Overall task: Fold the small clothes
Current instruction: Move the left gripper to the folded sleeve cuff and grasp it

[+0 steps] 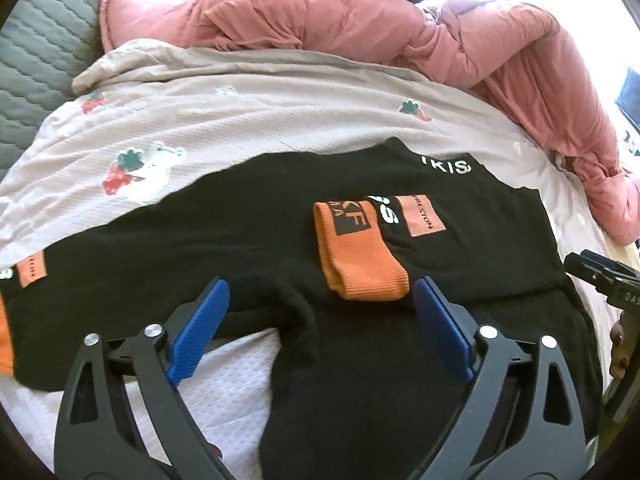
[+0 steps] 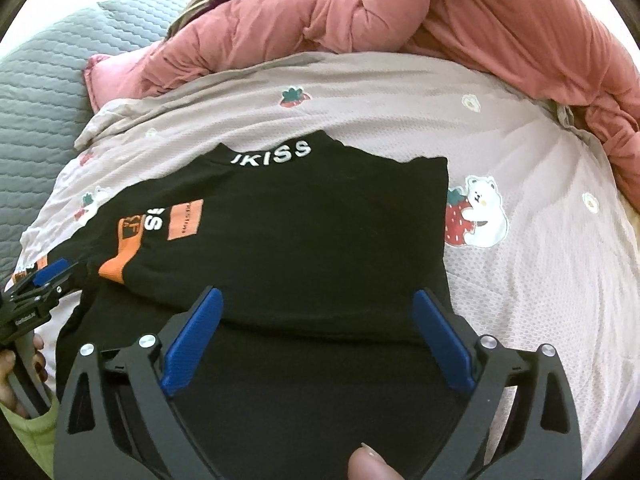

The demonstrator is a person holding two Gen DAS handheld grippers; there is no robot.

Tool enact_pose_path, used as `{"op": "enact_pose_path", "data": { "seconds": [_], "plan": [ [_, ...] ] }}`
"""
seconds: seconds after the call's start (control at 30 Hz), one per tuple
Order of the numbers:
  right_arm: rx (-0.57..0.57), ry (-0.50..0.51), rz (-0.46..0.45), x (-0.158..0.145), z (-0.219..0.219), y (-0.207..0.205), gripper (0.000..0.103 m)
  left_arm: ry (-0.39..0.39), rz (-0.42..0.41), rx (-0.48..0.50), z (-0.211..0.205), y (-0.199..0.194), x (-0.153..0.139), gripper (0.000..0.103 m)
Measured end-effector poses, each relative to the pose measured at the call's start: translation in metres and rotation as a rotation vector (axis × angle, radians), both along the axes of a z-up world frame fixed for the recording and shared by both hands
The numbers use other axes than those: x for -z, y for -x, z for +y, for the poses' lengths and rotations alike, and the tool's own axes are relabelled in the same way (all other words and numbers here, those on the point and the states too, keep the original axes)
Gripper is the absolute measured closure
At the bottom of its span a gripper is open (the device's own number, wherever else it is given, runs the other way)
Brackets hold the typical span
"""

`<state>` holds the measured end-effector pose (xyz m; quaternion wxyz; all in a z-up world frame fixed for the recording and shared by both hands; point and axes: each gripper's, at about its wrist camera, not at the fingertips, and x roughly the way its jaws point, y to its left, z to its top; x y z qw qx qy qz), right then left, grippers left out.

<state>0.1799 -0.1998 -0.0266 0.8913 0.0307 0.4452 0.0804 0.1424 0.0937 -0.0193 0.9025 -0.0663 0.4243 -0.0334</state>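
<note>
shirt [image 2: 304, 240] hem lies between open hand-held gripper [image 2: 318, 312] pads

The left gripper [image 1: 322, 292] points steeply down, its blue pads spread wide with nothing pressed between them. The right gripper [image 2: 318, 304] tilts down the same way, jaws equally wide and empty. A fingertip [image 2: 366, 464] shows at the near edge behind it. At far left, a hand [image 2: 16, 372], probably the left one, grips a handle.
</note>
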Motion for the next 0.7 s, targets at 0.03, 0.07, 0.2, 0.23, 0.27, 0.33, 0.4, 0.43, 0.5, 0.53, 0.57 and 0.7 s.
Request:
{"op": "enact_pose_path", "data": {
  "seconds": [0.03, 0.07, 0.2, 0.23, 0.27, 0.33, 0.4, 0.43, 0.5, 0.53, 0.57, 0.7],
  "plan": [
    [-0.003, -0.003, -0.002, -0.001, 0.001, 0.001, 0.008, -0.001, -0.008, -0.007, 0.002, 0.003, -0.002, 0.011],
    [-0.005, -0.005, -0.004, -0.002, 0.003, 0.001, 0.008, -0.001, -0.012, -0.010, 0.004, 0.004, -0.004, 0.011],
    [-0.024, -0.009, -0.011, -0.007, 0.012, 0.004, 0.008, -0.001, -0.023, -0.037, 0.013, 0.010, -0.007, 0.010],
    [-0.032, -0.009, -0.013, -0.008, 0.015, 0.005, 0.008, 0.000, -0.025, -0.046, 0.015, 0.011, -0.008, 0.010],
    [-0.038, -0.009, -0.015, -0.009, 0.018, 0.005, 0.008, -0.001, -0.027, -0.057, 0.019, 0.012, -0.009, 0.010],
    [-0.058, -0.008, -0.023, -0.012, 0.026, 0.007, 0.008, -0.011, -0.034, -0.078, 0.025, 0.015, -0.011, 0.010],
    [-0.075, -0.010, -0.028, -0.015, 0.034, 0.009, 0.008, -0.013, -0.039, -0.101, 0.032, 0.018, -0.012, 0.010],
    [-0.083, -0.011, -0.031, -0.016, 0.037, 0.010, 0.008, -0.017, -0.042, -0.113, 0.035, 0.019, -0.013, 0.010],
    [-0.102, -0.013, -0.036, -0.019, 0.046, 0.012, 0.008, -0.041, -0.049, -0.143, 0.042, 0.024, -0.014, 0.010],
    [-0.112, -0.014, -0.039, -0.020, 0.050, 0.012, 0.008, -0.044, -0.050, -0.152, 0.046, 0.025, -0.015, 0.010],
    [-0.122, -0.016, -0.043, -0.022, 0.055, 0.013, 0.008, -0.040, -0.050, -0.163, 0.051, 0.028, -0.015, 0.010],
    [-0.152, -0.041, -0.043, -0.026, 0.071, 0.015, 0.008, -0.060, -0.053, -0.205, 0.065, 0.035, -0.016, 0.010]
  ]
}}
